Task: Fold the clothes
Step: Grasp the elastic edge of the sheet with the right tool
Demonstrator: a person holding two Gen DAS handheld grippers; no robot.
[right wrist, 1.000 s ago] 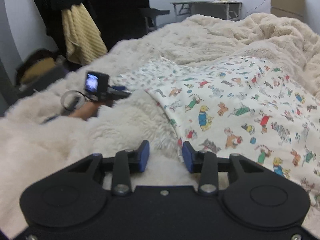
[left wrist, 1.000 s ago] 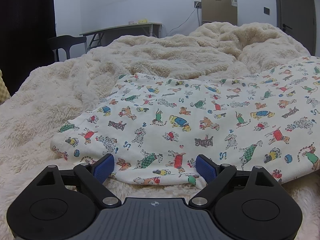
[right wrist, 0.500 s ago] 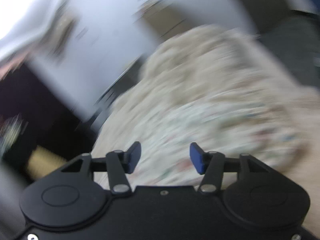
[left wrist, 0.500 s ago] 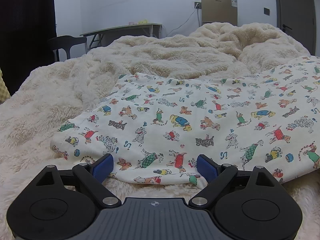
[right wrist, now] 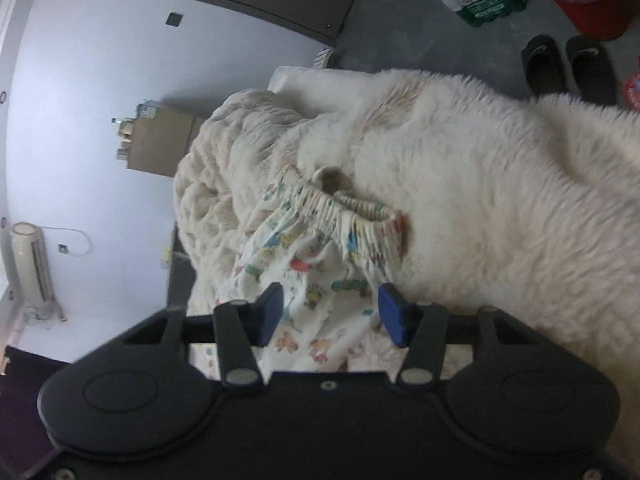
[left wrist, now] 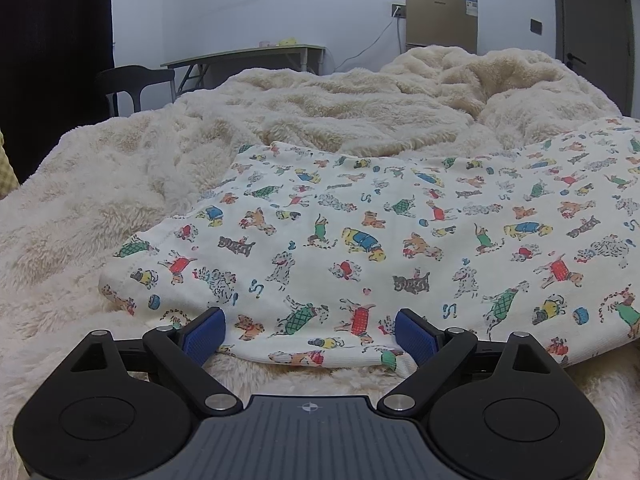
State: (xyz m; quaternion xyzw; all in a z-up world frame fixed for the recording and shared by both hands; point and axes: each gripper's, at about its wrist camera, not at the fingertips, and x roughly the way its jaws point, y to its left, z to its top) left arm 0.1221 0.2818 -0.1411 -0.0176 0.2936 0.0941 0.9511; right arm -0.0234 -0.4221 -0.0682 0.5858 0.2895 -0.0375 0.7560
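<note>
Printed trousers: cream cloth with dog print, flat on fluffy blanket, long axis left-right in the left wrist view, hem end left, gathered waistband at the other end. Left gripper: wide open astride hem. Right gripper: closing, cloth between pads, not yet pinched.

Cream garment with multicoloured dog print (red, blue, green) — ivory fleece blanket, blue-padded black gripper.
</note>
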